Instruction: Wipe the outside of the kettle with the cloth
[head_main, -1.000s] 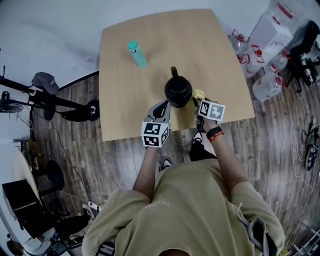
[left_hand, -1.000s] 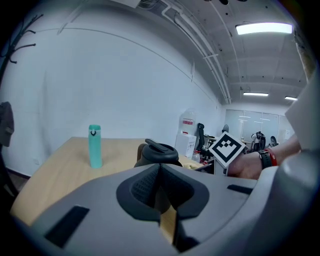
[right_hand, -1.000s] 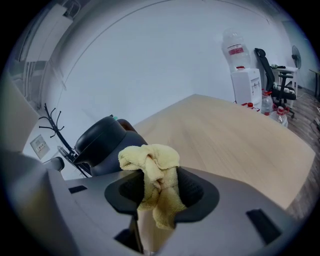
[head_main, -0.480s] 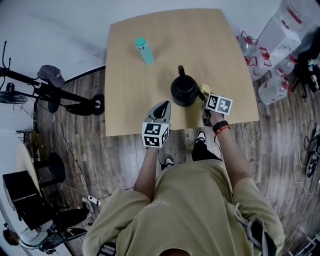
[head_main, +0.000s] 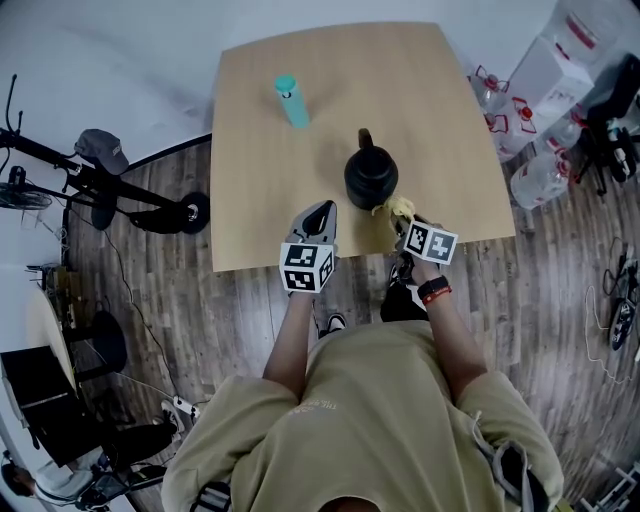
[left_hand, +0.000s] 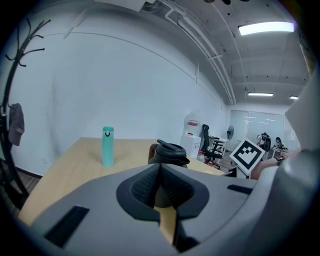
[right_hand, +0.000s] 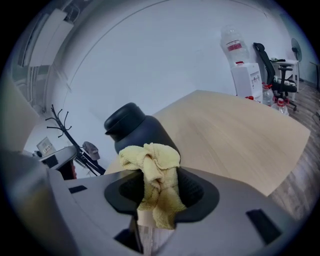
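The kettle (head_main: 370, 178) stands near the table's (head_main: 250, 150) front edge; the right gripper (right_hand: 157, 190) pinches the yellow cloth (right_hand: 152, 162) just beside its body — touching or not, I cannot tell; the left gripper (left_hand: 161, 189) is pressed together, empty; wiping seems barely begun — most of the outside is left.

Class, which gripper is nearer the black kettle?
Right. The right gripper, shut on the yellow cloth, is beside the kettle; the left gripper is farther off, toward its near-left.
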